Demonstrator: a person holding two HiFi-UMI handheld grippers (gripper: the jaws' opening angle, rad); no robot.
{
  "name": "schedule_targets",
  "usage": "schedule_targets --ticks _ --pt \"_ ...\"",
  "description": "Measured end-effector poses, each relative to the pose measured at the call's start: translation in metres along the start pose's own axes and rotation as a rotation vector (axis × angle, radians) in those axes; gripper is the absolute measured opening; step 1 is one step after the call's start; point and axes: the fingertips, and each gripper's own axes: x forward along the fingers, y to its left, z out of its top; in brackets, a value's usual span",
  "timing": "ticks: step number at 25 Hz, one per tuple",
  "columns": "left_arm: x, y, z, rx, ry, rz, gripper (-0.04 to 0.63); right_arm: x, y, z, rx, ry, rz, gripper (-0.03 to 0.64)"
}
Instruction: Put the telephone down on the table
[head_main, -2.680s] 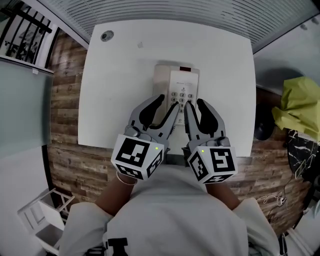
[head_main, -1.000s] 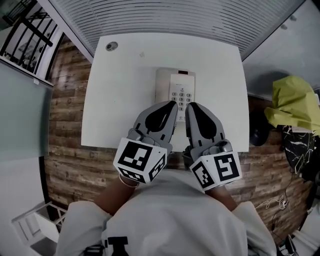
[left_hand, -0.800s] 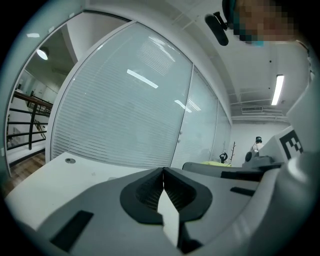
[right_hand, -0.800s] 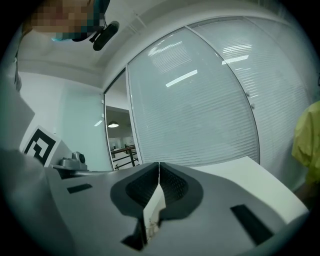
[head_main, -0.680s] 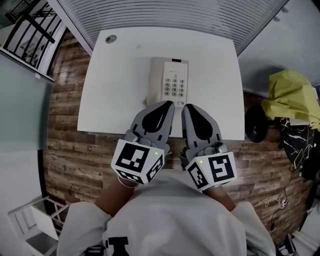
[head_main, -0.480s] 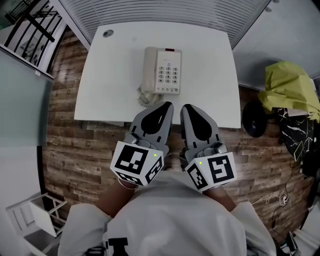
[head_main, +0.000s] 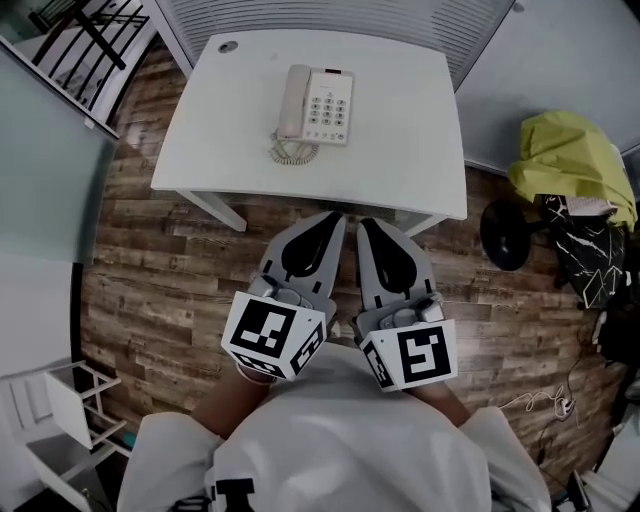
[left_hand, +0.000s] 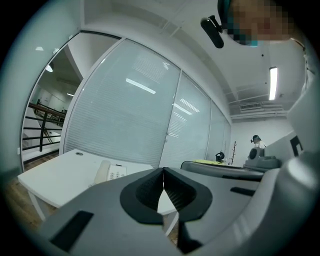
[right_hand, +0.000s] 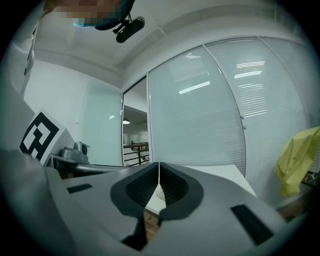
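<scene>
A beige telephone (head_main: 316, 103) with its handset on the cradle and a coiled cord lies on the white table (head_main: 400, 150), toward the far side. It also shows small in the left gripper view, telephone (left_hand: 111, 173) on the table (left_hand: 55, 177). My left gripper (head_main: 340, 216) and right gripper (head_main: 362, 222) hang side by side over the wooden floor, well short of the table's near edge. Both are shut with nothing between the jaws. In the right gripper view the gripper (right_hand: 159, 165) points level at the table (right_hand: 220, 175).
Wood-plank floor (head_main: 180, 270) lies between me and the table. A yellow cloth (head_main: 565, 160) on a chair and a dark round base (head_main: 505, 235) stand at the right. A white folding chair (head_main: 50, 410) sits at the lower left. Glass partitions with blinds stand behind the table.
Both grippers, shut, have drawn back from the telephone and off the table toward me; the table and phone now lie farther away. The telephone stays on the table.
</scene>
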Motion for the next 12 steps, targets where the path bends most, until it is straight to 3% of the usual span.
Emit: schedule_targets --ticks 12 --pt "-0.03 -0.033 0.007 0.02 -0.045 -0.004 0.006 -0.038 0.009 0.009 0.054 -0.02 0.018 0.029"
